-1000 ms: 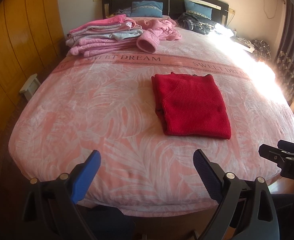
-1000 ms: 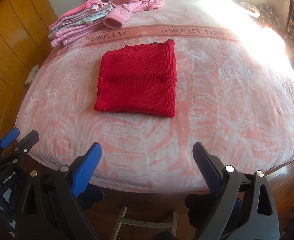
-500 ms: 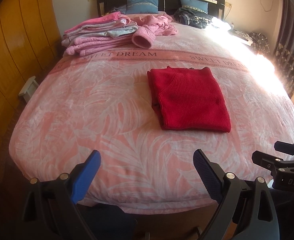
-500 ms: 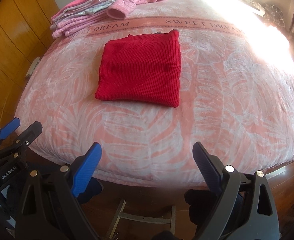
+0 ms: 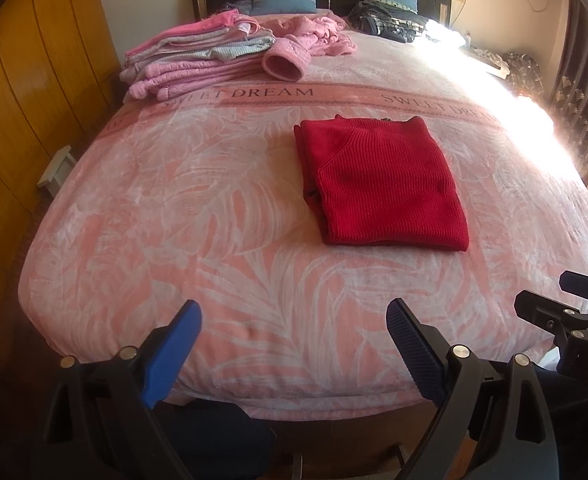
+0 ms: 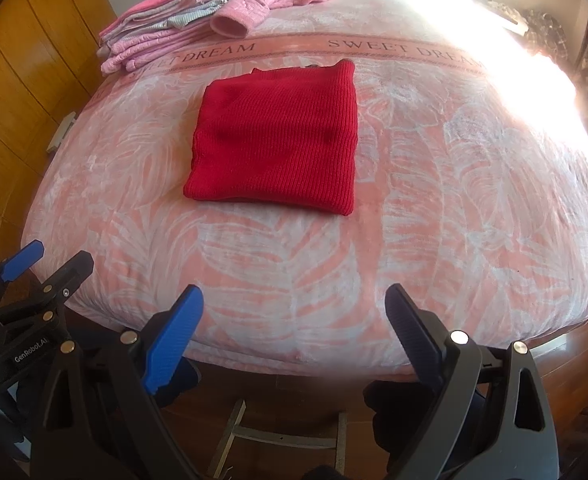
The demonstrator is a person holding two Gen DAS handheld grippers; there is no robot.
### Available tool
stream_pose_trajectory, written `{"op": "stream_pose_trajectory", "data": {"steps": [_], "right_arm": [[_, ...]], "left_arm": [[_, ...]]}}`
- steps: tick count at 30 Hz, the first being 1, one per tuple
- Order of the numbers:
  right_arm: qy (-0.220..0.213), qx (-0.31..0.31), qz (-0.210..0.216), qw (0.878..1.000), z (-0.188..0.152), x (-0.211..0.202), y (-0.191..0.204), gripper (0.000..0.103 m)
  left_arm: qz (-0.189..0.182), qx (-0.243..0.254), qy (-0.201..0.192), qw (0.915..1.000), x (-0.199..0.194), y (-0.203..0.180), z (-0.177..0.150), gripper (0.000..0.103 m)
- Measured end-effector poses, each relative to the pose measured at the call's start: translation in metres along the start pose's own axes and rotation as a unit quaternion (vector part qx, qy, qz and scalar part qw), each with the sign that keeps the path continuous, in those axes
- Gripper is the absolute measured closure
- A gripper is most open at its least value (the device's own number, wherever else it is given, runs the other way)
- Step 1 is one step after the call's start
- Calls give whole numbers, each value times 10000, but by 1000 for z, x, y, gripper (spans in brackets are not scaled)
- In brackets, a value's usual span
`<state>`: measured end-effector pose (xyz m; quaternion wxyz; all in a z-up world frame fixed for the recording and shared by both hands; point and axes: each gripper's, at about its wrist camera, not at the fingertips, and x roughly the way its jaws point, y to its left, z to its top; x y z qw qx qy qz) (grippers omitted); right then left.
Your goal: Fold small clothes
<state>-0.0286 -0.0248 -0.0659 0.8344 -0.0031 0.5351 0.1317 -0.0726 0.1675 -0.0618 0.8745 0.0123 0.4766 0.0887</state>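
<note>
Neatly folded, red knit sweater (image 5: 382,184) lies flat on bedspread (image 5: 197,208).

Folded red sweater (image 6: 277,136) flat on pink bedspread (image 6: 434,208), apparently untouched.

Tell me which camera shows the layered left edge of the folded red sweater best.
Left wrist view: the red sweater shows its stacked folds along the left edge there. The right wrist view shows the same sweater mostly as a flat top face, the layers barely visible.
</note>
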Motion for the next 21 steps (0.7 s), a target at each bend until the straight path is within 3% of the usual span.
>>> {"op": "stream_pose_trajectory", "data": {"steps": [13, 21], "right_arm": [[-148, -39, -138, 9998, -1, -1, 0, 11], [27, -55, -236, 9997, -2, 5, 0, 11]], "left_arm": [[25, 64, 13, 10000, 2, -1, -2, 9], [24, 55, 13, 10000, 2, -1, -2, 9]]}}
